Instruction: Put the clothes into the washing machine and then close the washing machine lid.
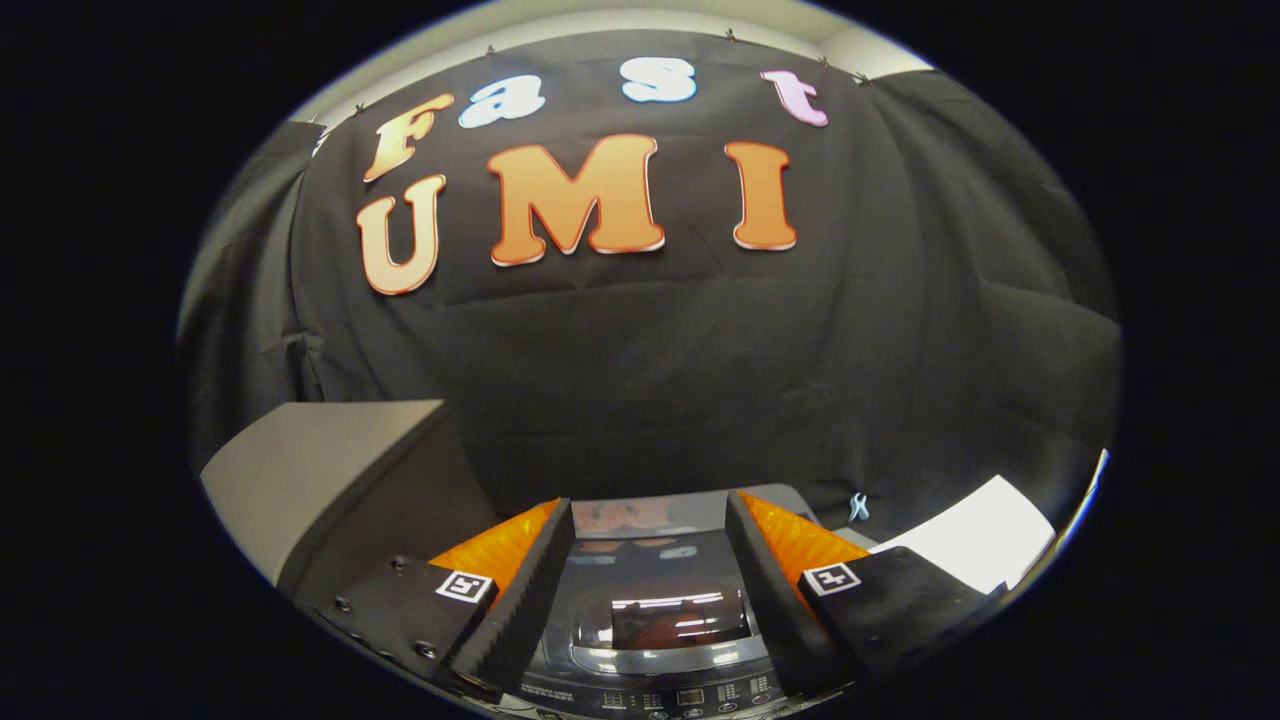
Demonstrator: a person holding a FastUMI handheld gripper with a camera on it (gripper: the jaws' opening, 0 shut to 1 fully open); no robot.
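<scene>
Tool (650,600) held wide, nothing gripped. Washer (655,640) seen between fingers at 6 o'clock, lid (665,610) apparently down; clothes unseen. Lid state best confirmed first. Grey box (320,470) at 9 o'clock, white sheet (985,540) at 3 o'clock to be avoided.

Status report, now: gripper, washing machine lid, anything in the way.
Gripper open, holding nothing, above the washing machine. Lid down, between the fingers. Grey box beside the machine; nothing seen blocking.

Dim booth, lid (655,590) glare, fisheye-warped edges.
</scene>
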